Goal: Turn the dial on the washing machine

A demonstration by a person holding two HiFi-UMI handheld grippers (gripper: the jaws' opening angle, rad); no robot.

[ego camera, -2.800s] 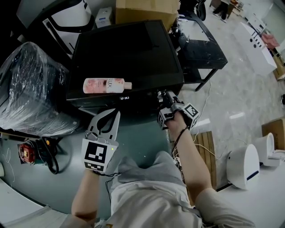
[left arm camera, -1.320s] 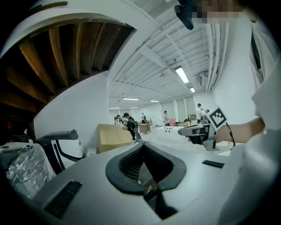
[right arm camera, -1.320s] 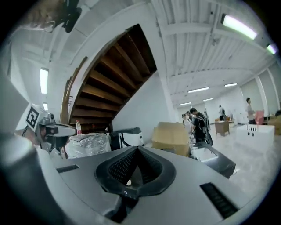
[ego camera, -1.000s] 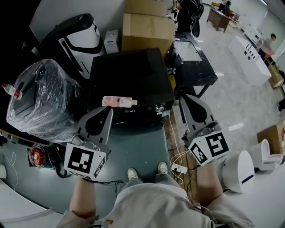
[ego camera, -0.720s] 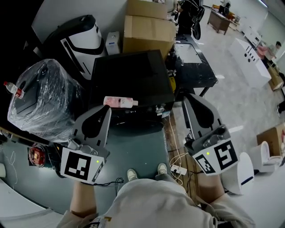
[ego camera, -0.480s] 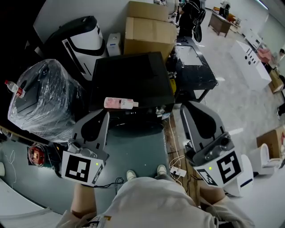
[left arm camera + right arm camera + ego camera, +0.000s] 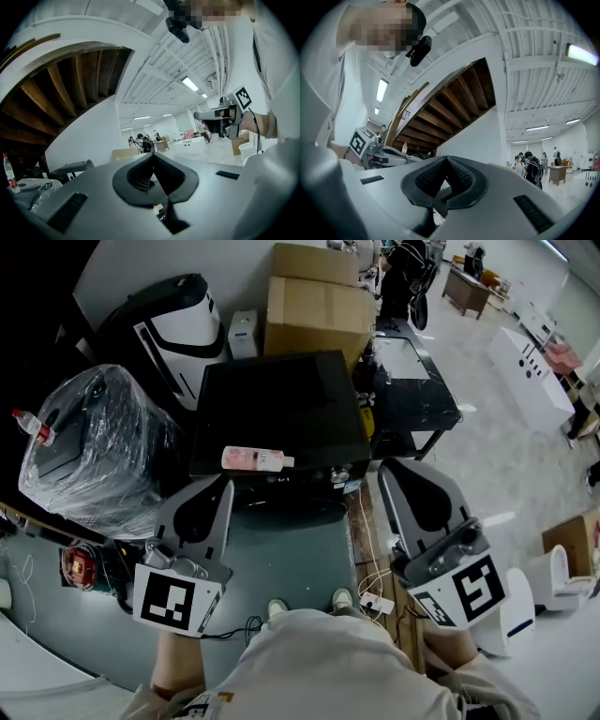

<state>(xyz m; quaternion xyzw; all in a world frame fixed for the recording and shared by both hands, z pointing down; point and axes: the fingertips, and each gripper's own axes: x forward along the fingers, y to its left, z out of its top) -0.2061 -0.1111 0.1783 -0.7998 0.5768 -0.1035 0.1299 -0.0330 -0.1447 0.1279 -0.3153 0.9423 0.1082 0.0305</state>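
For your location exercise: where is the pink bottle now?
Head view, left of centre: the pink bottle lies at the black machine's front edge, beyond the left gripper.

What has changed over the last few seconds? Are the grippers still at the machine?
The right gripper has pulled back toward the person from the front right corner of the washing machine. The left gripper has drawn back too. Both are now held short of the machine's front, jaws shut and empty. The pink bottle lies on the machine's top as before.
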